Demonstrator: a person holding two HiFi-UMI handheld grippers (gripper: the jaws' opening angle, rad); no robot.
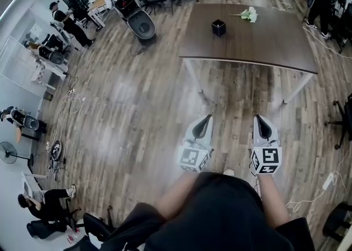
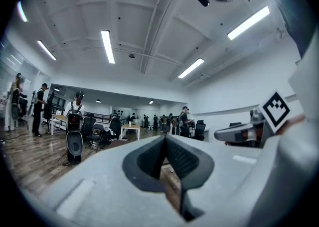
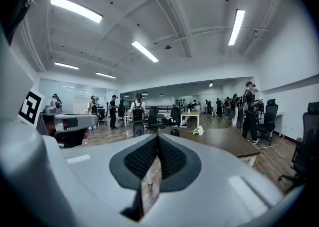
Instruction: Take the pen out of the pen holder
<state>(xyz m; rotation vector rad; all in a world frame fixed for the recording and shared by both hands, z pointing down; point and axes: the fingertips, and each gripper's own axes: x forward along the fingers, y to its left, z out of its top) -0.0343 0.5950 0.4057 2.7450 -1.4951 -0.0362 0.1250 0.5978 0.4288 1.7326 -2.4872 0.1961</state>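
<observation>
Task not begun. Left tool (image 1: 205,119) and right tool (image 1: 258,119) both pressed together, empty, well short of the dark brown wooden desk (image 1: 264,46). Small black square pen holder (image 1: 219,27) stands well back from the desk's near edge; pen too small to see. Wooden plank floor (image 1: 143,107) ahead gives an open approach; white flowers (image 1: 249,14) lie near the holder.
</observation>
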